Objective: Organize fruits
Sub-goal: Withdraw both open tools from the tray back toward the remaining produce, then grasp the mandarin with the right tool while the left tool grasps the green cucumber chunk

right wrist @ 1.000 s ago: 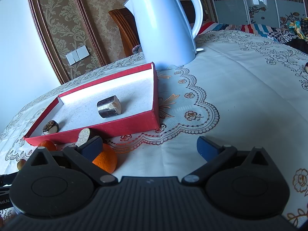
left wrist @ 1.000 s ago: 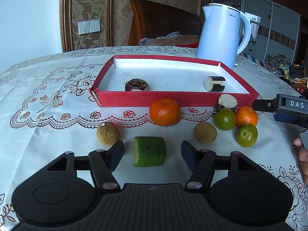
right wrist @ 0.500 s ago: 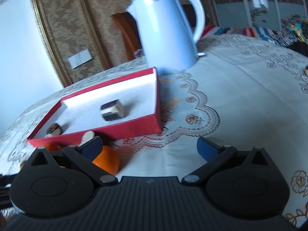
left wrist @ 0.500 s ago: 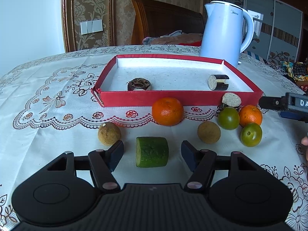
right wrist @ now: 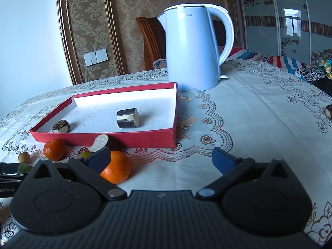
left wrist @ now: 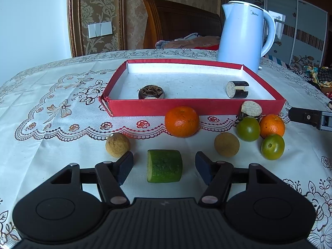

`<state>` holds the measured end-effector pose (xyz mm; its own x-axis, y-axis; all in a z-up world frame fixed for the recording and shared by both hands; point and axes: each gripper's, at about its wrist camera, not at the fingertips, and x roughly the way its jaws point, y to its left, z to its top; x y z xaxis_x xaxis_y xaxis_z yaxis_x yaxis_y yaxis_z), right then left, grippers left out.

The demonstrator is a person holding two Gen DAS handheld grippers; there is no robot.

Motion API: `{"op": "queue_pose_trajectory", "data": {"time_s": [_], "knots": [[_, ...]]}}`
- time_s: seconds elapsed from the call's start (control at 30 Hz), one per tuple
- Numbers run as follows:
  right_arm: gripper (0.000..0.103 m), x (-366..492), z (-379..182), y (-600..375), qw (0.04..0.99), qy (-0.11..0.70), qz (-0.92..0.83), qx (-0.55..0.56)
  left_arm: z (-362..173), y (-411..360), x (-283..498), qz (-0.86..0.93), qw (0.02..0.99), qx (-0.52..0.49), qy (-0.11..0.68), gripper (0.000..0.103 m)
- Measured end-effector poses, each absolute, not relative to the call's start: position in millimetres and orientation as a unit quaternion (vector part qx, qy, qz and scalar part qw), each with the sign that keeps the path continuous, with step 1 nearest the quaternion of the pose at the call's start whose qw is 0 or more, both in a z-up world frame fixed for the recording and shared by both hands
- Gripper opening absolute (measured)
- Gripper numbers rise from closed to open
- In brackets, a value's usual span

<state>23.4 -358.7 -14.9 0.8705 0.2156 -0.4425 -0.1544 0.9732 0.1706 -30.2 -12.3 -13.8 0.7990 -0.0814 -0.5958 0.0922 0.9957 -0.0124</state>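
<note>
A cut green cucumber piece [left wrist: 164, 166] lies on the tablecloth between the pads of my left gripper [left wrist: 164, 167], which is open and clear of it on both sides. Ahead lie two brown round fruits [left wrist: 117, 144] [left wrist: 226, 144], two oranges [left wrist: 182, 121] [left wrist: 272, 125] and two green fruits [left wrist: 248, 128] [left wrist: 272, 146]. The red tray [left wrist: 193, 107] holds a dark round piece [left wrist: 151, 92] and an eggplant piece [left wrist: 237, 89]; another eggplant piece [left wrist: 251, 109] leans at its front wall. My right gripper [right wrist: 160, 160] is open and empty, its left finger [right wrist: 99, 158] in front of an orange [right wrist: 118, 167].
A white electric kettle [left wrist: 244, 35] stands behind the tray's right corner. A wooden chair back [left wrist: 178, 20] rises beyond the table. A small dark object [right wrist: 328, 111] lies near the table's right edge. Bare tablecloth spreads left of the tray [left wrist: 51, 103] and right of it [right wrist: 249, 114].
The right wrist view has rolled back to level, so the kettle now stands upright in it. The left gripper and the fruits have stayed where they were.
</note>
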Motion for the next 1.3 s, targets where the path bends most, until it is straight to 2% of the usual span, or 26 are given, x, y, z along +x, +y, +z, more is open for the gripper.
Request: {"op": "queue_pose_trajectory", "data": {"time_s": [0.3,0.37,0.4,0.93,1.1,1.23,1.3], "knots": [[0.103,26,-16,-354,0.965,0.244,0.086,0.037,-14,-12,-30,-0.047,0.948,0.005,0.315,0.066],[0.103,27,-17,-349,0.964,0.250,0.088,0.021,-15,-12,-30,-0.051,0.947,0.007,0.317,0.076],[0.103,27,-17,-346,0.964,0.251,0.090,0.012,-15,-13,-30,-0.052,0.947,0.010,0.318,0.077],[0.103,35,-13,-305,0.958,0.259,0.106,-0.062,-15,-11,-30,-0.052,0.947,0.009,0.318,0.077],[0.103,24,-11,-316,0.961,0.250,0.098,-0.062,-15,-12,-29,-0.051,0.946,0.009,0.319,0.078],[0.103,9,0,-314,0.969,0.216,0.023,-0.120,-15,-13,-29,-0.051,0.946,0.013,0.321,0.082],[0.103,9,2,-317,0.968,0.220,0.052,-0.108,-15,-13,-29,-0.052,0.946,0.012,0.321,0.082]]}}
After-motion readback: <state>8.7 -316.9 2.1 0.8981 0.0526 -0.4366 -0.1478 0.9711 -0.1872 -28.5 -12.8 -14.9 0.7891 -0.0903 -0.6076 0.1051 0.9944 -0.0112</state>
